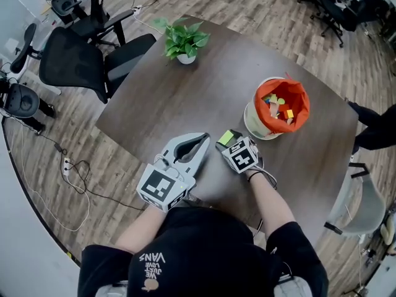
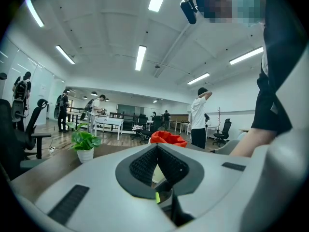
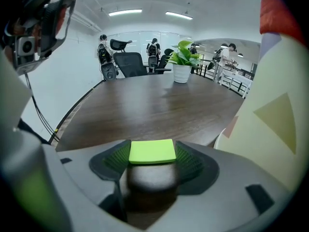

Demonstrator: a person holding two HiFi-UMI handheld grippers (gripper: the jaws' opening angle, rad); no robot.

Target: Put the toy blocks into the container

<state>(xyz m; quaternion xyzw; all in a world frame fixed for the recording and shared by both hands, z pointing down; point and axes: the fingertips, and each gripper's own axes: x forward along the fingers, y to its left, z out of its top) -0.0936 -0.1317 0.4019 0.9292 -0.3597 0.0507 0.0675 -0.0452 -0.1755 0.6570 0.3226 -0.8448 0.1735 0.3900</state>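
A lime green flat block (image 1: 226, 137) sits between the jaws of my right gripper (image 1: 229, 142), low over the dark table just left of the container. In the right gripper view the block (image 3: 152, 151) fills the gap of that gripper (image 3: 152, 156), which is shut on it. The container (image 1: 272, 113) is a cream tub with an orange liner, and several coloured blocks lie inside. Its wall (image 3: 275, 124) looms at that view's right. My left gripper (image 1: 203, 141) rests beside the right one, shut, with nothing held (image 2: 157, 148). The orange liner (image 2: 167, 138) shows beyond its tips.
A small potted plant (image 1: 184, 41) stands at the table's far side. The round table (image 1: 185, 98) has black office chairs (image 1: 80, 57) off its left edge. Cables lie on the wood floor at the left. People stand in the room's background (image 2: 199, 115).
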